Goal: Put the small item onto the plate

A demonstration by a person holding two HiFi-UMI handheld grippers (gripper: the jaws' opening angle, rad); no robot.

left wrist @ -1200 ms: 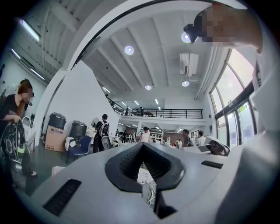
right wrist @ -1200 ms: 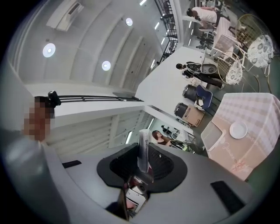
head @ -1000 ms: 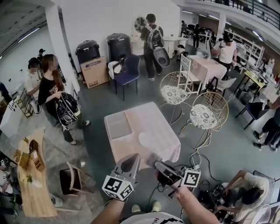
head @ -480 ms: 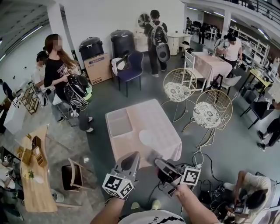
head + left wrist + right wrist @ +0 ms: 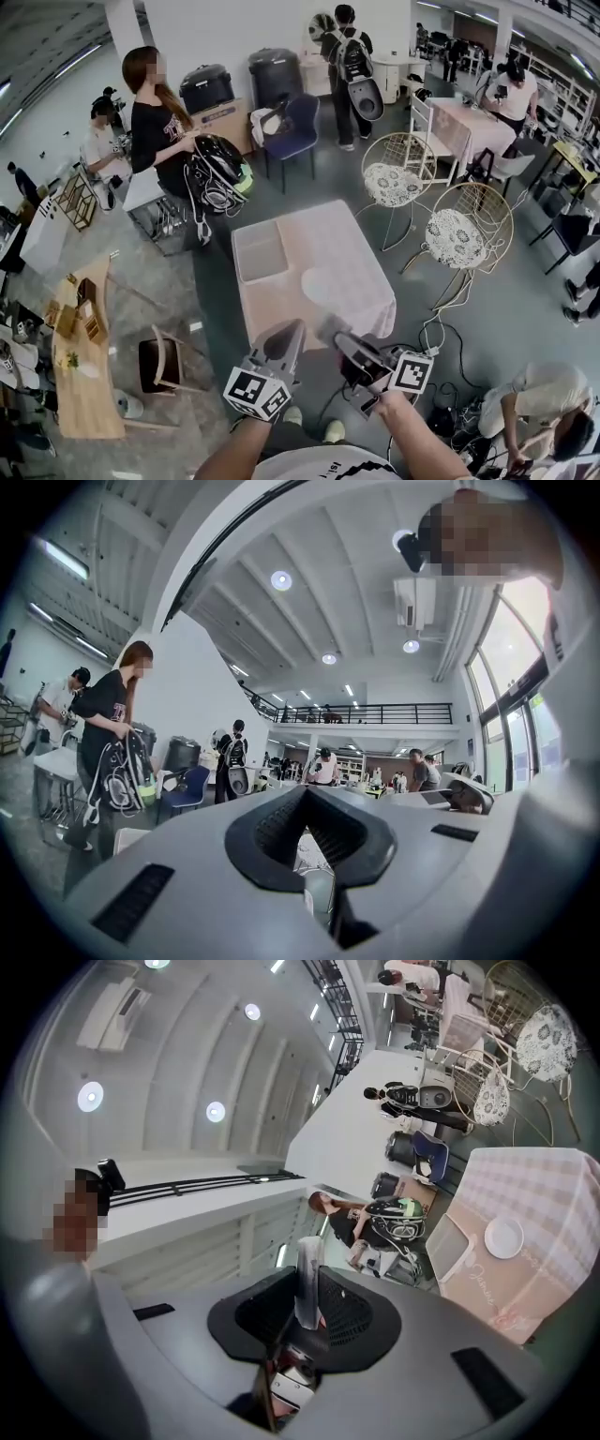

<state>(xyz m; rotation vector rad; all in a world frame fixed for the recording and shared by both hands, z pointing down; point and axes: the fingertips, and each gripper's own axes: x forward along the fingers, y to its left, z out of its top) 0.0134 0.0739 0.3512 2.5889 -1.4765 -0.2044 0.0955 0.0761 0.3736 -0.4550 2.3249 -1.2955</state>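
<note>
Far left, a person [image 5: 155, 131] with a dark backpack [image 5: 217, 173] stands near the far-left corner of the worktop [image 5: 361, 248]. A swing of that bag could jolt the cloth-covered top as we come in. The left gripper [image 5: 289, 334] hangs low in front of us, jaws pressed together on nothing; we judge it idle, but it could clip the pale tray [image 5: 261, 253] if it drifts forward. The plate [image 5: 323, 284] lies bare on the near half of the worktop, right of the tray. It is white on pale cloth and easy to misjudge, so the drop may land on its rim. The right gripper [image 5: 339, 339] is clamped on the small item [image 5: 308, 1283], a narrow pale strip standing up past the jaw tips. The item is in the air, well apart from the plate. It seems pinched only at its lower end, so it may pivot or slip on the way, or topple off the plate on release. To the right, cables [image 5: 436, 336] trail on the floor near our feet and could trip us. Compared with a second ago, the person with the backpack has stepped nearer the worktop. The worktop and plate sit slightly nearer us, and both grippers keep the same pose, the right one still gripping.
</note>
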